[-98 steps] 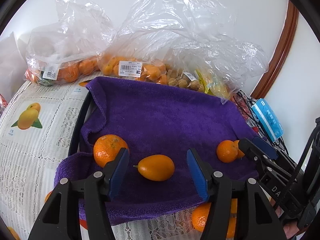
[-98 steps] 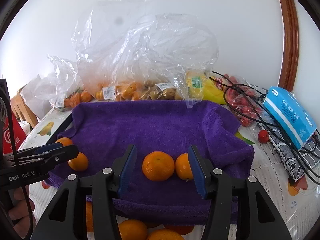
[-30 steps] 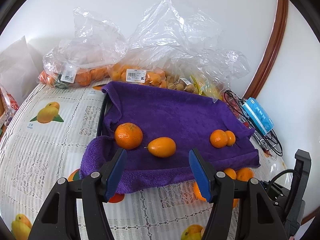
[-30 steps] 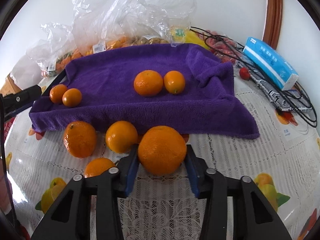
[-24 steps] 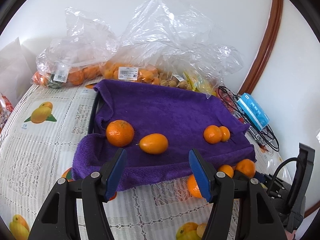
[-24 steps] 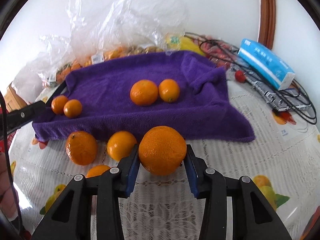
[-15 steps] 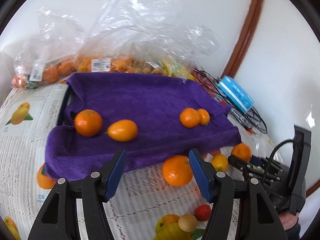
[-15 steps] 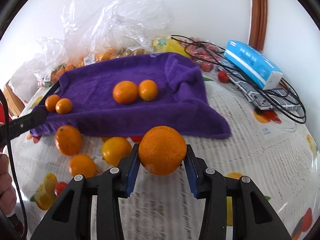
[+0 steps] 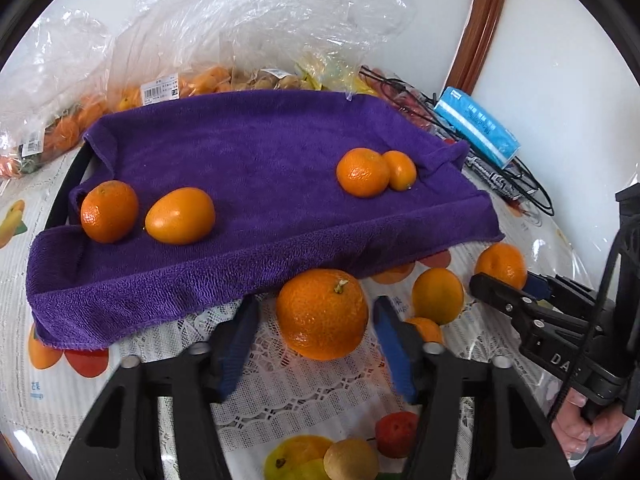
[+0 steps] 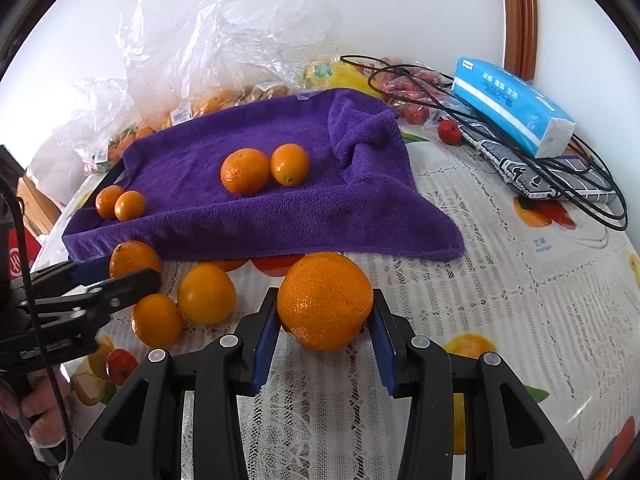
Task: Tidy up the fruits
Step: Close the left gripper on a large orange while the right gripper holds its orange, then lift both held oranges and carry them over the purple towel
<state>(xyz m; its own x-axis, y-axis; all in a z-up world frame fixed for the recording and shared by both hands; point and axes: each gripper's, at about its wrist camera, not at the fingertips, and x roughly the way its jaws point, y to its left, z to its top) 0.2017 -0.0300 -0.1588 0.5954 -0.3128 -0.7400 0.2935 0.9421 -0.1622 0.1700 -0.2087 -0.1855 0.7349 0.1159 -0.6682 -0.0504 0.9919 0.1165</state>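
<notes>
A large orange (image 9: 322, 314) lies on the lace tablecloth just in front of the purple towel (image 9: 260, 152). My left gripper (image 9: 316, 307) straddles it with its jaws closing; small gaps still show between the pads and the peel. My right gripper (image 10: 324, 304) is shut on another large orange (image 10: 324, 300), held above the tablecloth near the towel's front edge. On the towel sit a mandarin (image 9: 109, 211) beside an oval orange fruit (image 9: 180, 216), and a second pair, a mandarin (image 9: 362, 172) touching a smaller oval fruit (image 9: 400, 170).
Two loose oranges (image 10: 206, 294) (image 10: 156, 320) lie on the tablecloth between the grippers. Clear plastic bags of fruit (image 9: 208, 80) line the wall behind the towel. A blue tissue pack (image 10: 512, 104), black cables (image 10: 580, 184) and a small red fruit (image 10: 449, 131) fill the right side.
My left gripper swung right and down from the towel to the orange in front of it, and its jaws narrowed. The right gripper kept its orange and drifted a little.
</notes>
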